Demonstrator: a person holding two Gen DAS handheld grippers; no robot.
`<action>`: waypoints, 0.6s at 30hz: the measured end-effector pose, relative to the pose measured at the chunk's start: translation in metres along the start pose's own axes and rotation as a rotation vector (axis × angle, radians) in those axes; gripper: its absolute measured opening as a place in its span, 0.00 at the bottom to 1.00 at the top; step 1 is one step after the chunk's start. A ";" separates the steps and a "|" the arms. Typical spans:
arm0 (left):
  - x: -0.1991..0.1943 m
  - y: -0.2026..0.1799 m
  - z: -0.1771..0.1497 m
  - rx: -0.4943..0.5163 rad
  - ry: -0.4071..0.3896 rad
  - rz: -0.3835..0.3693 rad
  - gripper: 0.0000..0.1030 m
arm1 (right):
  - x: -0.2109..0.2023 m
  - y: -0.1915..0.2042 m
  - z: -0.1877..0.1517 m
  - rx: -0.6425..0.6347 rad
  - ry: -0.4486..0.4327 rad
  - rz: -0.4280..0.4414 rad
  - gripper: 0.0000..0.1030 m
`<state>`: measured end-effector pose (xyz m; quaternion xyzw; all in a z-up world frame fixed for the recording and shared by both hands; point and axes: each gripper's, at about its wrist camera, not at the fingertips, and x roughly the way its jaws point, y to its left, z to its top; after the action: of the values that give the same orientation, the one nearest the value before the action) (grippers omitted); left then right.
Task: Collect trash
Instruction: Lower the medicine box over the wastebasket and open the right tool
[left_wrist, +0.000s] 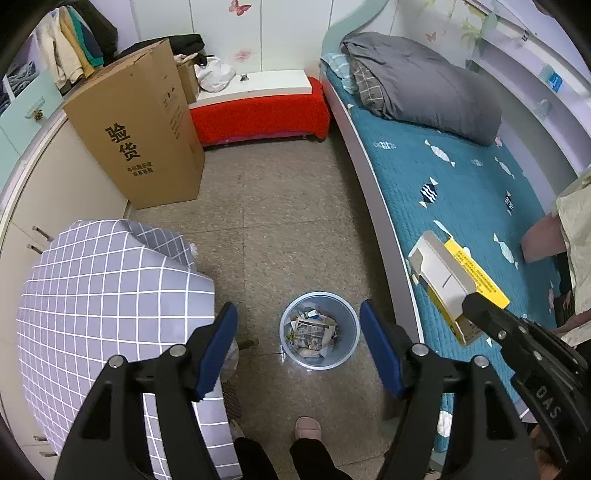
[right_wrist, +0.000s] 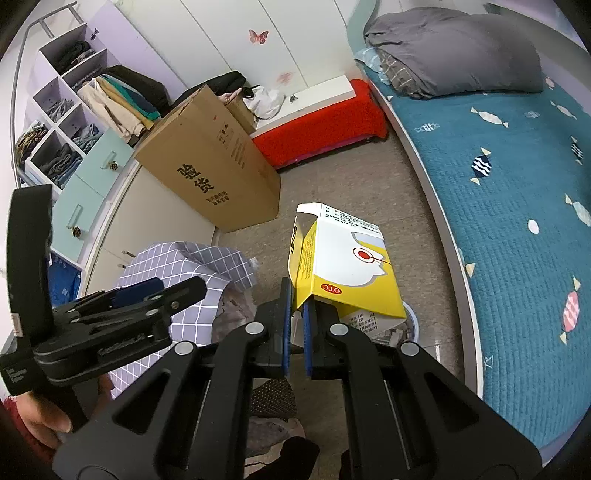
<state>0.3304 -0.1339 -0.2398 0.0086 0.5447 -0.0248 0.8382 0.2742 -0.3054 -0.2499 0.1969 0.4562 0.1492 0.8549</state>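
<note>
Nearest to me: left gripper (left_wrist: 298, 347) has its jaws apart with nothing between the blue pads (left_wrist: 218, 347). I'm looking straight down through the gap at the trash bin (left_wrist: 320, 329) on the floor. My slippered foot (left_wrist: 307, 427) is just near of it.

Right gripper (right_wrist: 297, 325) is pinched together on a wall of the yellow-and-white medicine box (right_wrist: 347, 266). The box is open at the far end and flattened a bit, clear of the bed and the floor. In the left wrist view the same box (left_wrist: 452, 280) sits right of the bin, over the near edge of the bed (left_wrist: 461, 184). In the right wrist view the bin rim (right_wrist: 413, 321) peeks out just below and beyond the box, so I judge I'm close to the drop point but not over it yet.

Progress: the bin already holds crumpled paper and torn wrappers, roughly half full by the look of it. Box is picked, not yet dropped.

Left side, mid distance: the grey checked cloth (left_wrist: 110, 302) covers something bulky. Not trash, I'd say.

Farther out: a big cardboard carton (left_wrist: 136, 136) stands against the cabinets, with a red bench (left_wrist: 258, 110) behind. The floor between looks clear of loose litter. Bedspread shows none either, though its near right end is hidden.

Remaining, my estimate: carry box left over the bin, release, then rescan.
</note>
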 end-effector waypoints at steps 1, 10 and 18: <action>-0.001 0.003 0.000 -0.004 -0.001 0.003 0.66 | 0.002 0.001 0.001 -0.002 -0.001 0.000 0.07; -0.007 0.025 -0.006 -0.050 -0.004 0.031 0.66 | 0.023 0.002 0.006 -0.013 -0.002 -0.005 0.57; -0.024 0.034 -0.019 -0.066 -0.023 0.036 0.66 | 0.011 0.015 -0.003 -0.026 -0.008 -0.005 0.57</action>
<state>0.3057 -0.0988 -0.2262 -0.0094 0.5351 0.0082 0.8447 0.2765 -0.2867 -0.2517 0.1852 0.4514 0.1525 0.8595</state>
